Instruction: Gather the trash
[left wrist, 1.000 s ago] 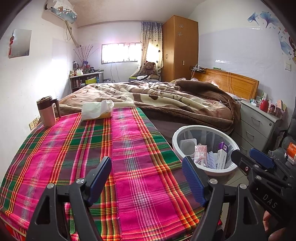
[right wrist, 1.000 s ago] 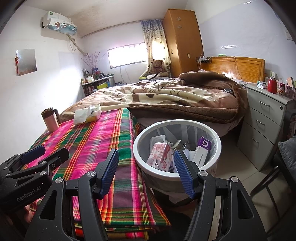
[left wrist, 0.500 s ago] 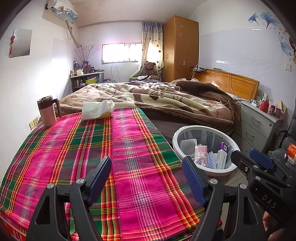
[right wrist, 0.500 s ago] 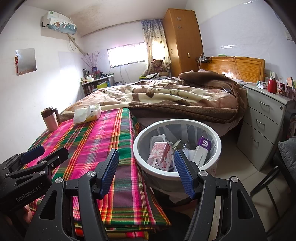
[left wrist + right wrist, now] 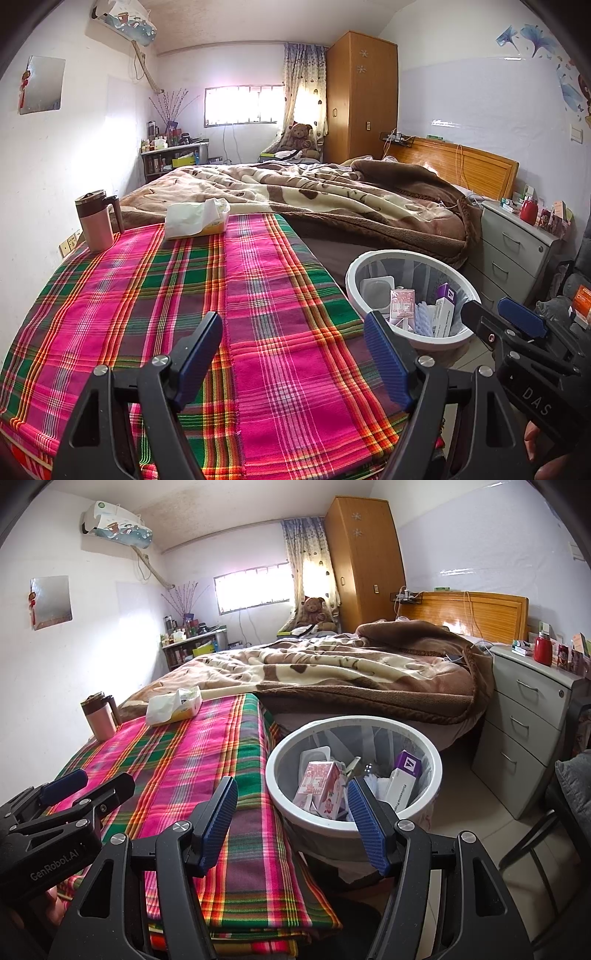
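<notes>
Your left gripper [image 5: 293,354] and right gripper [image 5: 291,823] both stand open and empty above the plaid tablecloth [image 5: 155,295], since the cartons and boxes already sit in the white wastebasket [image 5: 284,753] beside the table, within easy reach.

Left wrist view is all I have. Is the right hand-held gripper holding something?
Observer: No. The right hand-held gripper is open and empty; the bin lies just beyond it.
Operator: Is the floor to the right of the bin free?
Observer: Not fully. A black chair frame stands there, in front of the drawers.
</notes>
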A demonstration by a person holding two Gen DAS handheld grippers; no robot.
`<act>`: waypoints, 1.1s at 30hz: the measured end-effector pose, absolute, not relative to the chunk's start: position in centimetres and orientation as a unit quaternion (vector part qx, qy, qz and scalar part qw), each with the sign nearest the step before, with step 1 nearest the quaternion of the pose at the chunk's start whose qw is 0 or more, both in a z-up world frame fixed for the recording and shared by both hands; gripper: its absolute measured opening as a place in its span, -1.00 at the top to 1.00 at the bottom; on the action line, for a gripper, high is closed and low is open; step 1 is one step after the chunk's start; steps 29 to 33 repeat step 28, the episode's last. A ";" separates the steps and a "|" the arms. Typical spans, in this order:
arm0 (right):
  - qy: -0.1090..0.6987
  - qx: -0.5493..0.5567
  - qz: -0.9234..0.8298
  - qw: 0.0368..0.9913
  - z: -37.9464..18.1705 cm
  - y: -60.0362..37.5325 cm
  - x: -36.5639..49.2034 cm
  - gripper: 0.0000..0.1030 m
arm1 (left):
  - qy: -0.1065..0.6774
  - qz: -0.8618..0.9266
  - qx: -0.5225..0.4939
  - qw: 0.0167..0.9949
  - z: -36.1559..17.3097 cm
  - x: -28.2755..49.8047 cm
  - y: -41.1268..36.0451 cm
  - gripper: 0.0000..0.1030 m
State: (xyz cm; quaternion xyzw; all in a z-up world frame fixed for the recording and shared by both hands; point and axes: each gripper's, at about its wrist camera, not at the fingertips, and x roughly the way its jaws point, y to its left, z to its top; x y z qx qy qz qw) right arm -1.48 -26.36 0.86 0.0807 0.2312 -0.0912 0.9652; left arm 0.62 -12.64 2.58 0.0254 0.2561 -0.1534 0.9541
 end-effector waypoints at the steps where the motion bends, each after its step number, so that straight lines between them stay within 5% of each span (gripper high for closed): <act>1: 0.231 0.081 -0.092 0.965 0.9 -26.4 -1.5 -0.23 | 0.256 -0.153 0.025 0.954 2.6 0.6 -12.6 -0.56; 33: 0.233 0.081 -0.093 0.965 0.7 -26.4 -1.5 -0.23 | 0.257 -0.148 0.025 0.955 2.5 0.5 -12.4 -0.56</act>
